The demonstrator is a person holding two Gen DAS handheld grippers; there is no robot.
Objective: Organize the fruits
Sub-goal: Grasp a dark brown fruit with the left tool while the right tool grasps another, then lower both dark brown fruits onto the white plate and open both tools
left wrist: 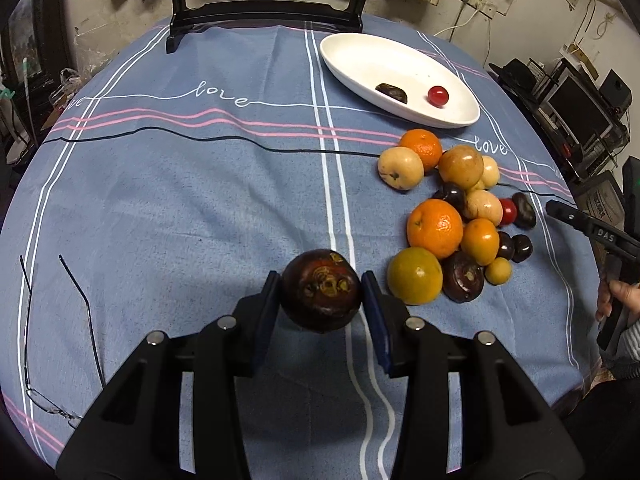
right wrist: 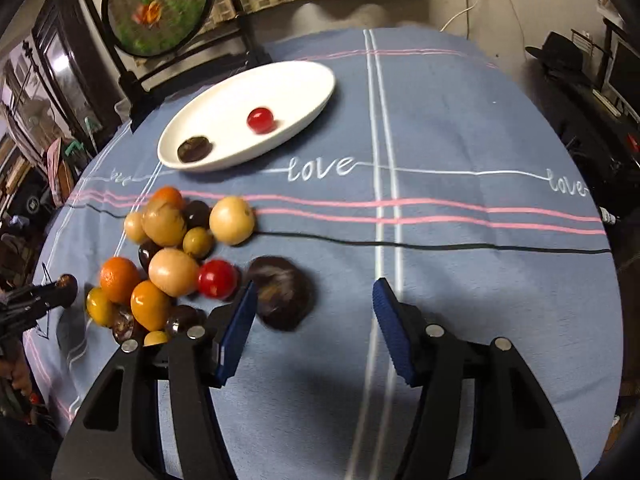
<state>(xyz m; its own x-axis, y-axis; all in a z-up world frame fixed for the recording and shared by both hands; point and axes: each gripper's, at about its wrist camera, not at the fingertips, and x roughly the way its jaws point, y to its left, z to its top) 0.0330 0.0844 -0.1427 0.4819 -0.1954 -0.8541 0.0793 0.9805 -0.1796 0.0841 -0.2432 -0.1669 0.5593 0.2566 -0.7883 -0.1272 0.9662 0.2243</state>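
Left wrist, tablecloth [left wrist: 200, 184] reads "love"

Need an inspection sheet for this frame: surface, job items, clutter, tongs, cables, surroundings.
Surface: round table under a blue striped cloth with "love" lettering.
Job's things: white oval dish holding a dark fruit and a red fruit; fruit pile of oranges, pale, dark and red fruits on the cloth beside the dish.
Clutter: eyeglasses near the table edge.
Grippers: left tongs shut on a dark round fruit, lifted off the cloth; right tongs open, empty, by a blurred dark fruit.
Cables: thin black cable across the cloth; white cord to wall sockets.
Surroundings: round framed screen on a black stand, monitors, hat.
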